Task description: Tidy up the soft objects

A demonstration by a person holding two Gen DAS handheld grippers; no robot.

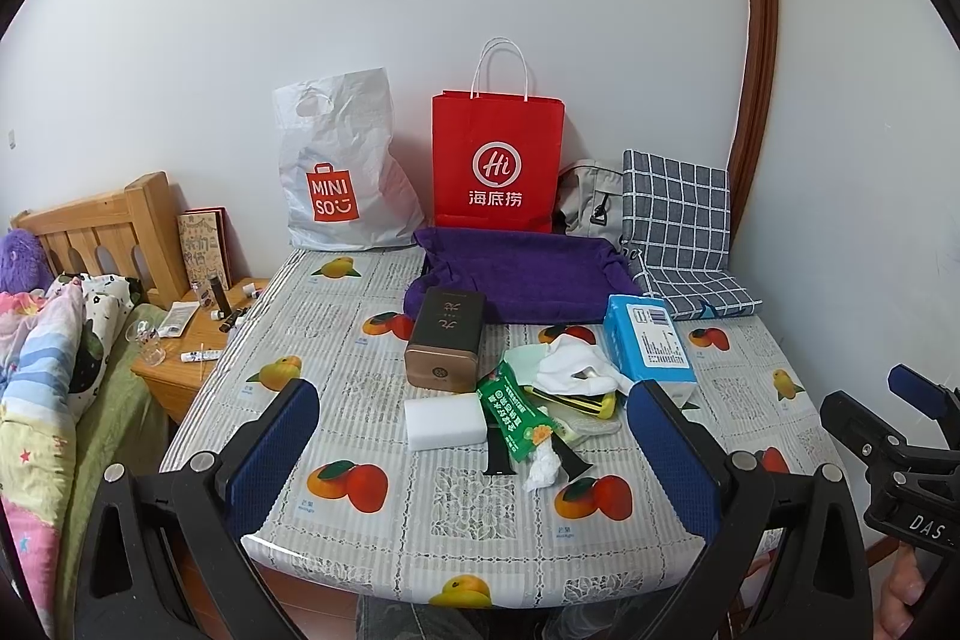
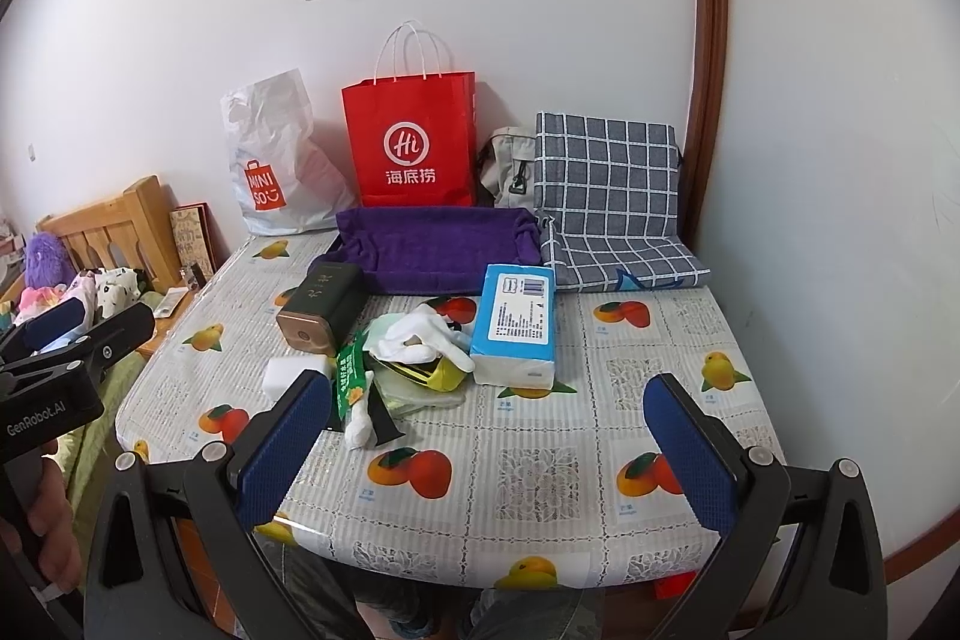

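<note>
Two hand-held grippers hover over the near edge of a table covered in a mango-print oilcloth (image 1: 456,514), the left gripper (image 1: 474,460) and the right gripper (image 2: 489,445) each with its blue-padded fingers spread wide and holding nothing. At mid-table lies a jumbled heap: a white cloth glove (image 1: 576,370) on top, partly covering a yellow-and-black object (image 1: 591,403) too buried to identify, with a green printed tissue packet (image 1: 516,415) spilling a twist of white tissue toward the near edge. Left of the heap sits a white sponge block (image 1: 445,421); behind that, a dark tin with a copper-coloured end (image 1: 444,346); right of the heap, a blue-and-white pack of paper tissues (image 1: 651,346). Behind the heap an open purple fabric tray (image 1: 516,280) waits, its interior shown only in part. A grey bag (image 2: 507,166) at the wall is largely hidden between a red paper carrier bag (image 1: 498,160) and a grey checked cushion (image 1: 678,226). A dark strap (image 1: 495,451) emerges from under the heap, its origin concealed.
</note>
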